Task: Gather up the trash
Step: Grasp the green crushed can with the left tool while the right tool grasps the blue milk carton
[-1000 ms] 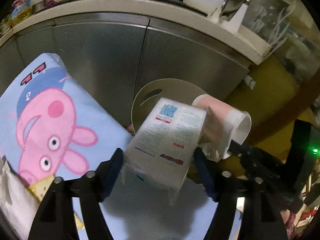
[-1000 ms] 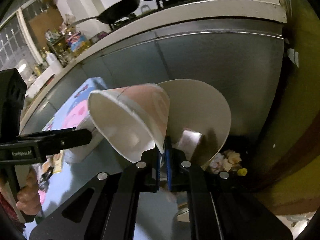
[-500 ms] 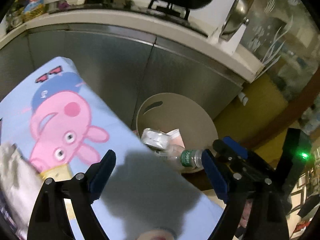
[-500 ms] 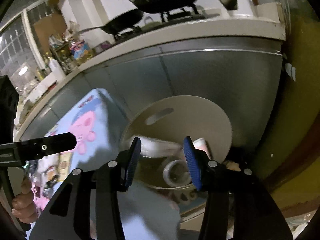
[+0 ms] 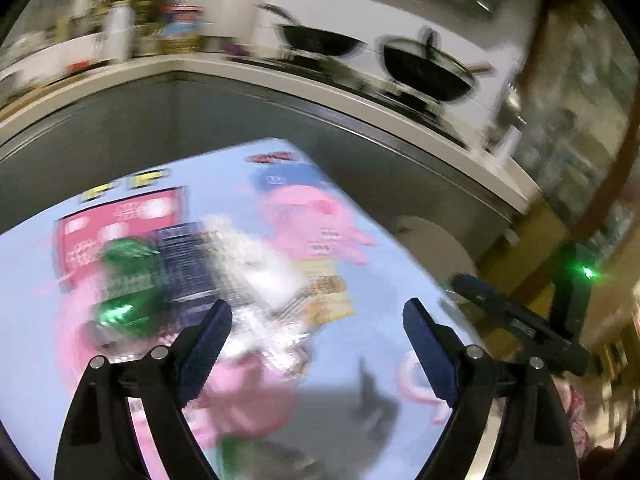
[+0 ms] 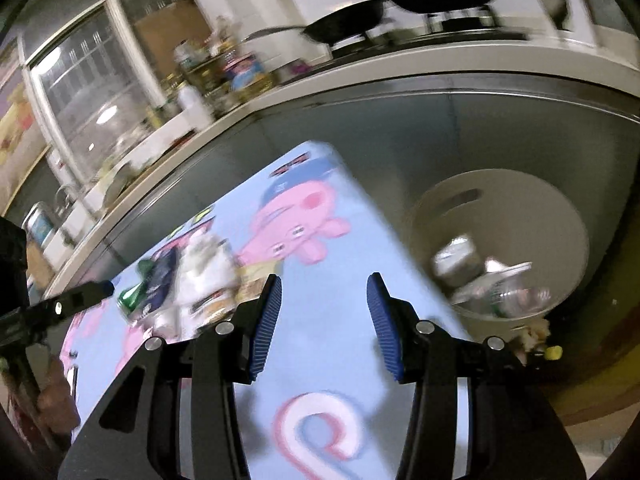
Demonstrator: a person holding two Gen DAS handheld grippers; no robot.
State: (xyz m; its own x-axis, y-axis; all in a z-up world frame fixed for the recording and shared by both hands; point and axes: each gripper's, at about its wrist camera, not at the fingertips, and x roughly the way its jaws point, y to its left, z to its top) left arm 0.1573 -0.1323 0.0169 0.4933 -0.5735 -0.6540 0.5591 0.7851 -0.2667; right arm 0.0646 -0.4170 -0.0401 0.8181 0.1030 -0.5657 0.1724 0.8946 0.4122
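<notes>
**Both grippers empty over the cartoon table, trash waiting and trash binned**

My left gripper [image 5: 316, 332] hangs over the light blue table [image 5: 384, 264] with its jaws spread wide and nothing between them. Just ahead of its left finger lies the pile of trash [image 5: 192, 268]: something green and shiny [image 5: 128, 280], a dark printed packet [image 5: 184, 256] beside it, crumpled clear-and-white wrapping [image 5: 256, 268] next to that, and a small yellowish packet [image 5: 328, 292] at the right edge of the heap. The picture is badly smeared, so I cannot tell exactly what each piece is.

My right gripper [image 6: 324, 320] is partly spread, its blue ribbed pads apart with only bare tablecloth showing in the gap. The pink cartoon pig [image 6: 296, 220] printed on the table sits beyond its tips. To the right, off the table's edge and lower down, stands the round beige bin [image 6: 552, 200] against the grey cabinet [image 6: 500, 132]; inside it I see blurred clear plastic and pale items [image 6: 492, 284].

From the right camera the same pile [image 6: 188, 280] lies on the table's left part, near my left gripper's black finger [image 6: 76, 300]. Dark pans [image 5: 428, 68] sit on the stove above the counter.
</notes>
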